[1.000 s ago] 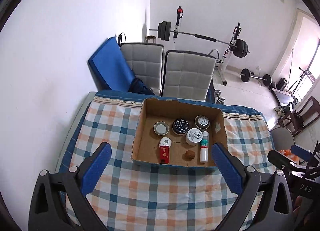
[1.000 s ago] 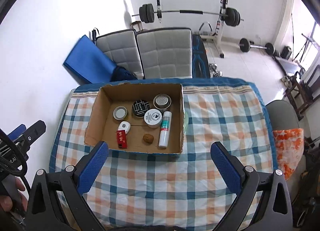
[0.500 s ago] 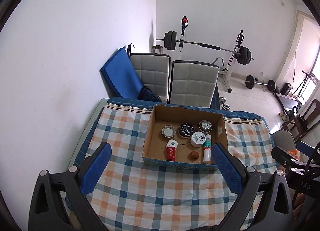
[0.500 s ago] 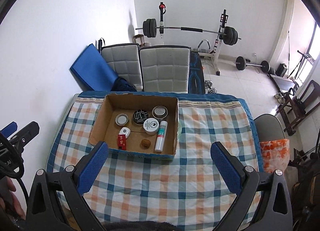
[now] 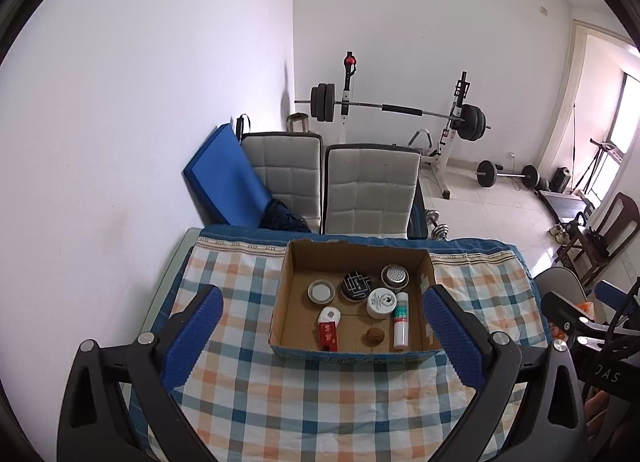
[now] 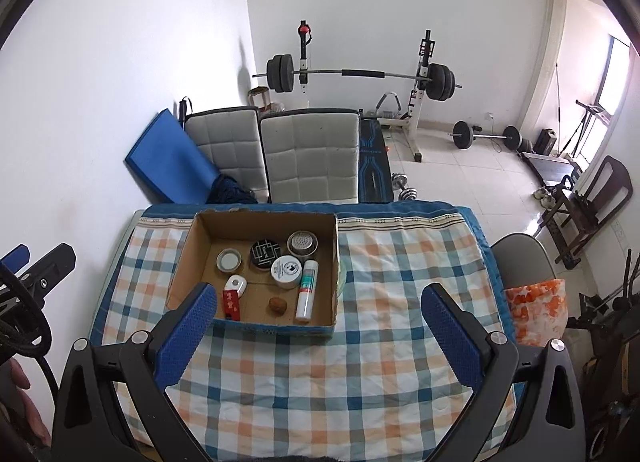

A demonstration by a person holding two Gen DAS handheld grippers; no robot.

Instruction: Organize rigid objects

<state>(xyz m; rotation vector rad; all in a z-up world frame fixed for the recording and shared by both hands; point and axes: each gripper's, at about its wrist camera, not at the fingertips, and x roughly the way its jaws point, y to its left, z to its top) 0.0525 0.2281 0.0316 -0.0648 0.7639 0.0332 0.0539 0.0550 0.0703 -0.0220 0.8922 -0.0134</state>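
Inside the cardboard box on the checked tablecloth, we see the white spray bottle lying flat by the right wall, long axis running front to back (cap end unclear). Left gripper and right gripper both hang above the cloth, spread wide, holding nothing.

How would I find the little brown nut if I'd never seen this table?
Look for the open cardboard box on the checked tablecloth. Along its near side lie a red pack, then the nut, then a white tube. The nut is the only small, round, brown thing there.
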